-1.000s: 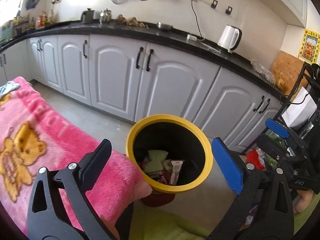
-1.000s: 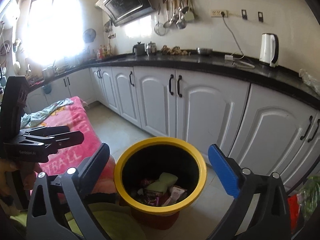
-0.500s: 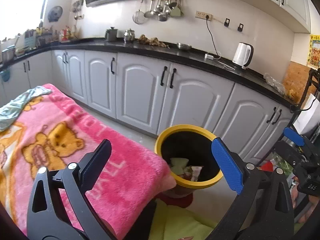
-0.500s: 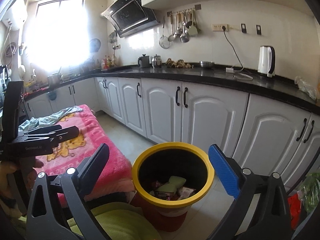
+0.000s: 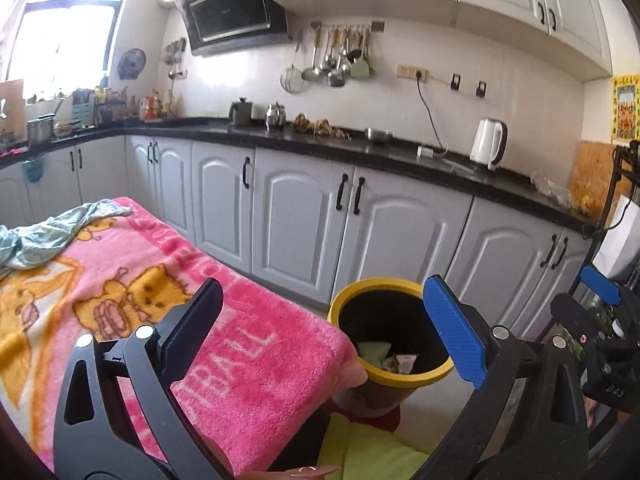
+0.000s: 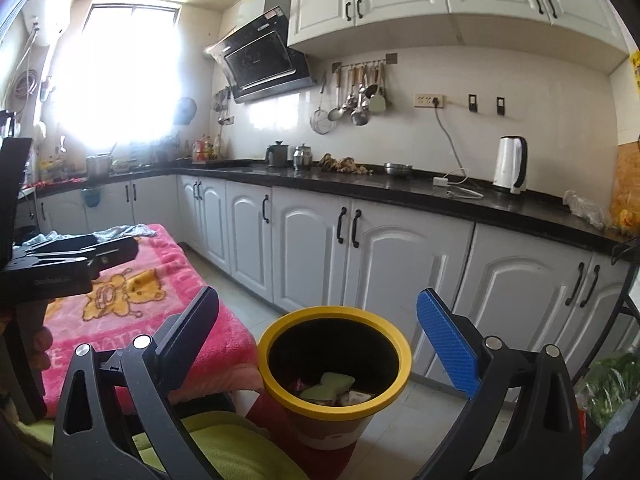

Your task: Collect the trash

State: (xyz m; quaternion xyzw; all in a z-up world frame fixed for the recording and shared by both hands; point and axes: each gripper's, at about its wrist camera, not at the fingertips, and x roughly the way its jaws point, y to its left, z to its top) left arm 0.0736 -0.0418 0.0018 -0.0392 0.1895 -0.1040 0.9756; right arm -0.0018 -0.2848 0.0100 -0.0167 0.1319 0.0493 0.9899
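Note:
A yellow-rimmed bin [image 5: 352,292] with a black inside stands on the floor beside a pink blanket [image 5: 120,272]. It holds several wrappers and a pale green piece [image 5: 374,349]. It also shows in the right wrist view [image 6: 280,328], with the trash [image 6: 336,385] at the bottom. My left gripper [image 5: 320,324] is open and empty, above the blanket's corner and the bin. My right gripper [image 6: 320,332] is open and empty, above the bin. The right gripper also shows at the right edge of the left wrist view [image 5: 600,320].
White base cabinets [image 5: 304,216] with a black countertop [image 5: 360,152] run behind the bin. A white kettle [image 5: 488,144] stands on the counter. A pale cloth [image 5: 48,228] lies on the blanket's far end. A green cushion [image 6: 224,448] lies below.
Both grippers have pulled up and back from the bin, which now looks smaller and lower. More of the blanket and the kitchen wall has come into view. Both stay open.

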